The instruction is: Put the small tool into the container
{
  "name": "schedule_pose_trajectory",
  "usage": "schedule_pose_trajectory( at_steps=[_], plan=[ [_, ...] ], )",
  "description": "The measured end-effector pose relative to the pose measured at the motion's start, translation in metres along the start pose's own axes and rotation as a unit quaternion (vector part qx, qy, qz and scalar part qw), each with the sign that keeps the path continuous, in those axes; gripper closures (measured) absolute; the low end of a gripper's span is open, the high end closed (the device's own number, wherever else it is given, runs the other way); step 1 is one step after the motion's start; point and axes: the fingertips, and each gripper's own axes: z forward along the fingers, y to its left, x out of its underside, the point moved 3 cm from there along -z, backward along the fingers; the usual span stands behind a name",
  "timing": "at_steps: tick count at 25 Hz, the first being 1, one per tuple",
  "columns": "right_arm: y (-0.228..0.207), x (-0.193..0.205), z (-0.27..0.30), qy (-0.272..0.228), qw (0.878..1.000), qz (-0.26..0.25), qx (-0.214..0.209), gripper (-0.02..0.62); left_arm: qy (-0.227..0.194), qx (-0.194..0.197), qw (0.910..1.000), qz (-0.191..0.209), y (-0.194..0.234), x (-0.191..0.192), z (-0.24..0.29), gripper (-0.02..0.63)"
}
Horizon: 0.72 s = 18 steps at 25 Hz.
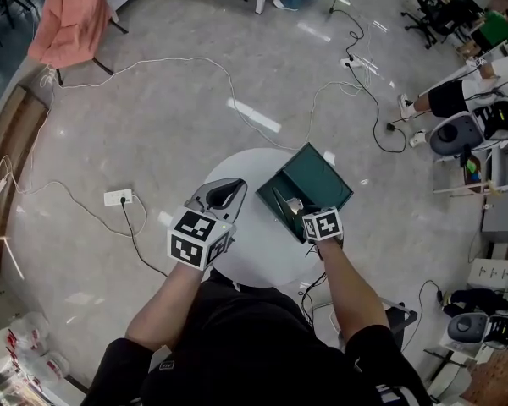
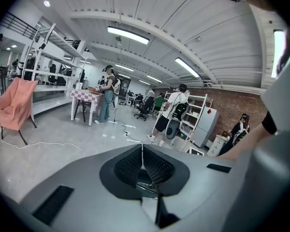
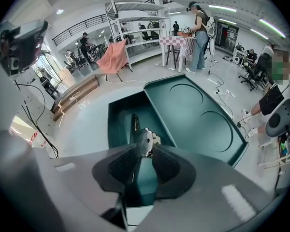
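The right gripper (image 3: 144, 153) has its jaws spread wide, and nothing is pinched. The tool (image 3: 145, 139) sits just at their tips, its pale metal head nearest and its dark slim shank pointing away. It is already inside the container (image 3: 117, 129), close to the near wall.

The tool looks small, light and stiff, with smooth metal that would likely slip. The broad head is the surest place to take hold, gripped across its flat sides.

The container's walls close in on both sides, so the way out for the jaws is probably straight up and back. The open lid (image 3: 198, 115) slopes up to the right and could be knocked by a sideways swing.

The left gripper (image 2: 142, 161) is closed on nothing, held clear off to the left above the table (image 1: 254, 252) edge. Beyond it are bare floor and loose cables (image 1: 195, 66).
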Motion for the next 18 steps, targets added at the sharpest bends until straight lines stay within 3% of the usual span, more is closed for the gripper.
schedule_pose_trajectory(
  at_steps=[5,9,18],
  plan=[
    [0.004,-0.002,-0.02,-0.026,1.0,0.015,0.004,0.502,-0.008,0.021,0.9997,0.012,-0.006,-0.016,0.002,0.594],
    [-0.005,-0.011,-0.05,-0.084,0.995,0.055,0.02,0.512,-0.02,0.049,0.998,0.035,-0.017,-0.032,0.004,0.594],
    [-0.006,-0.052,-0.156,-0.245,0.964,0.092,0.044,0.577,-0.059,0.098,0.9891,0.093,-0.051,-0.078,0.006,0.595]
  ],
)
